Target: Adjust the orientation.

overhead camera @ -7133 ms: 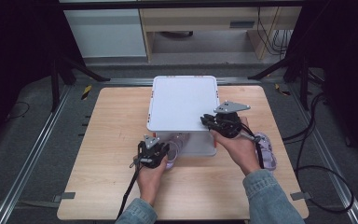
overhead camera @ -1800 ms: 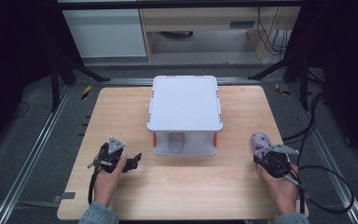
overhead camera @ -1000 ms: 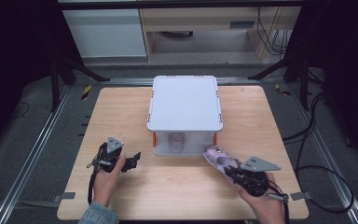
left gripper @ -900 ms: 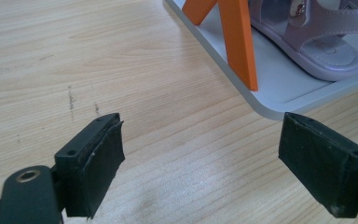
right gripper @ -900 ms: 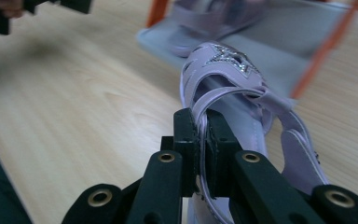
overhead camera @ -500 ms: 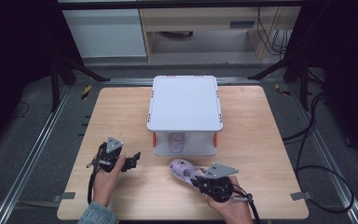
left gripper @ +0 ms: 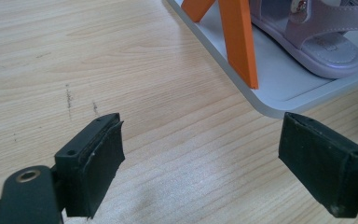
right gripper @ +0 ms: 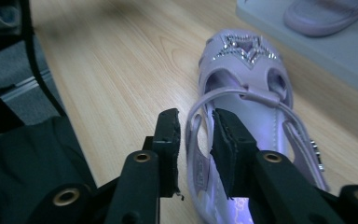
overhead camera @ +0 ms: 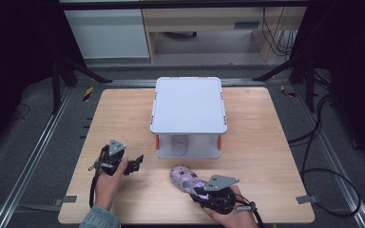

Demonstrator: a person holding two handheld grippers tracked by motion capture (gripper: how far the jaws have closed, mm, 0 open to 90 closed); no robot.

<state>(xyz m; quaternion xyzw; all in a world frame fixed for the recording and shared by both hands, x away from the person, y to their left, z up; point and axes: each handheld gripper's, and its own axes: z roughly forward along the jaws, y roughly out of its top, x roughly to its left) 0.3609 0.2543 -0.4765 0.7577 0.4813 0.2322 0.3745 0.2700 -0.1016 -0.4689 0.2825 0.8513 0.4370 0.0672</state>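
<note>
Sandal [overhead camera: 184, 177], lilac with a glittery star on its toe, lies sole-down on the wooden surface [overhead camera: 266, 156] just in front of the white 2-tier rack [overhead camera: 188, 104]. Its long axis runs diagonally in the high view, toe toward the far left and heel toward the right gripper [overhead camera: 200, 191]. A second lilac sandal [overhead camera: 179, 145] sits on the rack's lower shelf between orange posts [left gripper: 237, 42]. The surface stands on a dark floor with metal rails and black stands around it, and pale cabinets stand beyond.

The right gripper comes in from the near edge and lies low along the shoe. Its jaws have just been opening and stand narrow, 1 outside and 1 inside the sandal's side strap, the pads not pressing it. The left gripper [overhead camera: 132, 165] is held at the near left, pointing toward the rack, jaws wide with nothing between them.
</note>
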